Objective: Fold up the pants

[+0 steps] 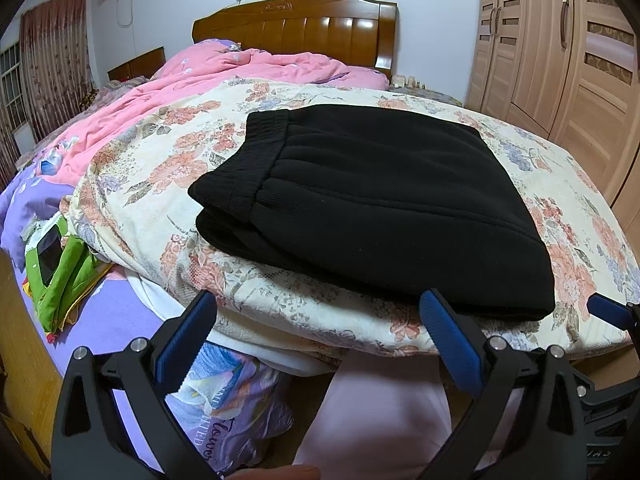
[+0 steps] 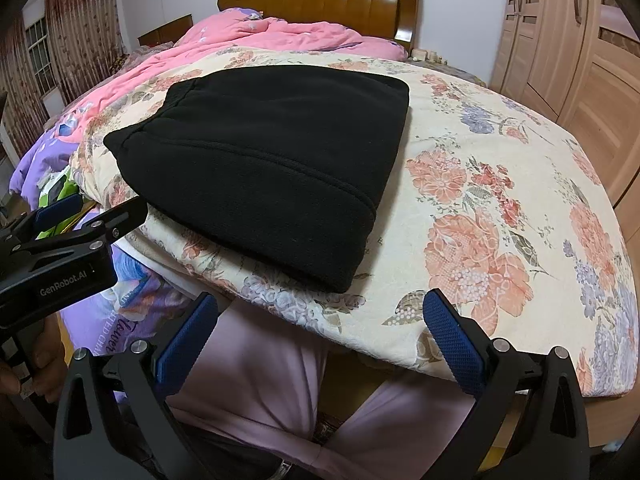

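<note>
Black pants (image 1: 372,204) lie folded into a thick rectangular stack on the floral quilt (image 1: 160,160), with the ribbed waistband on the left. In the right wrist view the same pants (image 2: 264,168) sit left of centre on the floral quilt (image 2: 500,184). My left gripper (image 1: 318,312) hangs open just off the quilt's near edge, nothing between its blue pads; its right fingertip (image 1: 434,304) is near the stack's front edge. My right gripper (image 2: 320,312) is open too, held below the quilt's edge, apart from the pants. The left gripper (image 2: 84,212) shows at the left of that view.
A pink blanket (image 1: 120,120) is bunched toward the wooden headboard (image 1: 296,24). A green item (image 1: 60,268) and purple bedding (image 1: 116,312) lie left of the quilt. A wardrobe (image 1: 560,60) stands on the right. The person's pale pink trousers (image 2: 260,384) are below the grippers.
</note>
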Demonstrator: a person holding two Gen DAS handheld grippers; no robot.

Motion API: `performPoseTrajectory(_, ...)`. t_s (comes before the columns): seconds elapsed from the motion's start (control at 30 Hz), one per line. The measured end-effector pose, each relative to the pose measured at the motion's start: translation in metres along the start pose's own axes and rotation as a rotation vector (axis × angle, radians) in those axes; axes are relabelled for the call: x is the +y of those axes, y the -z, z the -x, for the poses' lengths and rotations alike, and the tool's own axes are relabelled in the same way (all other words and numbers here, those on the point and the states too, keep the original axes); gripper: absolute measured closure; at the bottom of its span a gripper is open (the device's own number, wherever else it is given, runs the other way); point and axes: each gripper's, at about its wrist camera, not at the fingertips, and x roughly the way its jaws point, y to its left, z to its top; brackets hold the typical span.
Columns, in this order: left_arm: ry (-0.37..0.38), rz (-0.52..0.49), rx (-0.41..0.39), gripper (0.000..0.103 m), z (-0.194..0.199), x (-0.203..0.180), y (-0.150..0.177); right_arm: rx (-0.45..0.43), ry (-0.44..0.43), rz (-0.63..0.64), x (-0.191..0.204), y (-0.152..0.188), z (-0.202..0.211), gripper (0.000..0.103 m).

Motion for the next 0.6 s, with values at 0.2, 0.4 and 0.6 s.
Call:
performPoseTrajectory(0.2,0.001,0.000,0.002,0.002,-0.0005,0.0012,0.0006,0.001,0.000,0.001,0.0007,0.0001,-0.0002,0.004)
performPoseTrajectory(0.4,0.001,0.000,0.003,0.002,-0.0005,0.0010,0.0006,0.003,0.000,0.002,0.0009,0.0006,-0.0010,0.004)
performPoseTrajectory(0.6,0.000,0.000,0.002,0.002,-0.0003,0.0011,0.0007,0.004,0.000,0.002,0.0011,0.0009,-0.0010,0.004)
